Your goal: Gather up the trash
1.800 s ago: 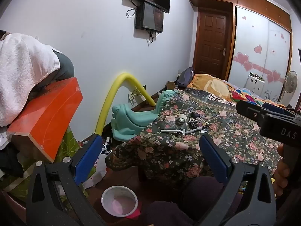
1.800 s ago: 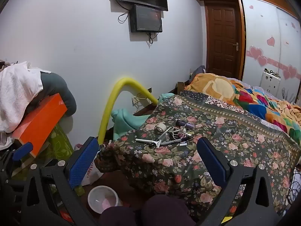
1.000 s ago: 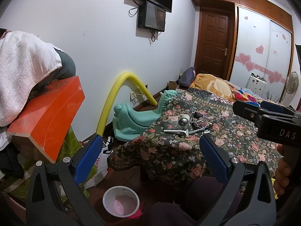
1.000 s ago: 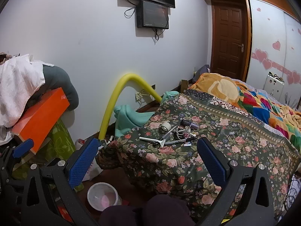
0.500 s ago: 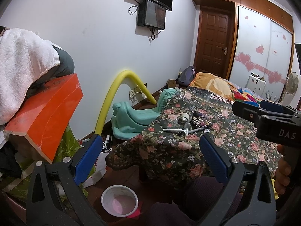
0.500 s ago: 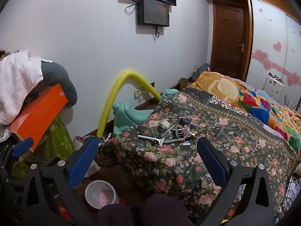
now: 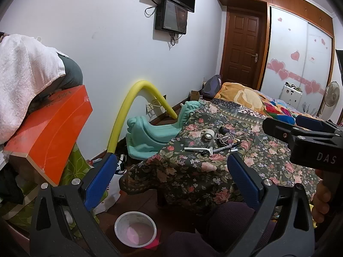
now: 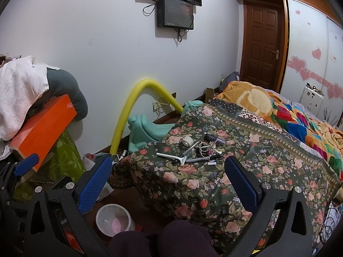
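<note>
Two grippers spread wide and empty, poised short of the clutter on the floral-covered table [image 8: 193, 184].

Left gripper [image 7: 169, 180] and right gripper [image 8: 167, 177] both released, grasping nothing, well apart from the small heap: disposable razor [image 8: 171, 156], tape roll [image 8: 187, 141], tangled earphone cord [image 8: 206, 148], marker pen [image 8: 203, 159]. Likely still the approach step, nothing collected yet. White trash bin [image 8: 113, 219] down on the floor, below the table's near corner. Next: reach forward over the cloth, pinch one flat item cleanly, carry down to the bin.
</note>
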`<state>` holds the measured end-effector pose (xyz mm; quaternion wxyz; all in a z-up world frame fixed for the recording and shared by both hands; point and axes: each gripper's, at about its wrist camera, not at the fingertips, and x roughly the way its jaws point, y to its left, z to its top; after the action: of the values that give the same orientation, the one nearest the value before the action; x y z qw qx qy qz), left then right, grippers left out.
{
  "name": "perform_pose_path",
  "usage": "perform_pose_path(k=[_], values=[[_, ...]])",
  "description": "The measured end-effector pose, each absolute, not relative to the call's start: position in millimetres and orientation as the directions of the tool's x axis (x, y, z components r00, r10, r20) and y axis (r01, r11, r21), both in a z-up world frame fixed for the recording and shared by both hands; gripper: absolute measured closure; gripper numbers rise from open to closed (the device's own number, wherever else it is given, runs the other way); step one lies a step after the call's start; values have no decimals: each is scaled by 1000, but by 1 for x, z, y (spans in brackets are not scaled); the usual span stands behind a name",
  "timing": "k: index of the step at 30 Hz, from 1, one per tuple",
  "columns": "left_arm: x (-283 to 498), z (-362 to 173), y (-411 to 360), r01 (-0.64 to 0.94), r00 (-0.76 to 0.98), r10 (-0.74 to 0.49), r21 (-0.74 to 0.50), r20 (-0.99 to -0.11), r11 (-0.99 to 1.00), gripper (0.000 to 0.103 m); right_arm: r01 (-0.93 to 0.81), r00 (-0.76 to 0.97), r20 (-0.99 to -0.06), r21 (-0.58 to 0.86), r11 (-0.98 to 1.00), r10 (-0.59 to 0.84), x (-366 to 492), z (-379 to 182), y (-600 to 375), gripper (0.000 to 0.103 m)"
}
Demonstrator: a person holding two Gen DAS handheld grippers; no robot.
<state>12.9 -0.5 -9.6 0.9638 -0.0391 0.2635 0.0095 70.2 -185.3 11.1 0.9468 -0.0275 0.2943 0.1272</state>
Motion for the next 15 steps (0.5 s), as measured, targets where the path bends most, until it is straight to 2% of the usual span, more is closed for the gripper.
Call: perform_pose_path(k=[15], values=[[14, -7, 3, -43, 859, 4, -65, -511, 997, 0, -265, 788, -568, 34, 964, 237, 70, 11, -186, 0]])
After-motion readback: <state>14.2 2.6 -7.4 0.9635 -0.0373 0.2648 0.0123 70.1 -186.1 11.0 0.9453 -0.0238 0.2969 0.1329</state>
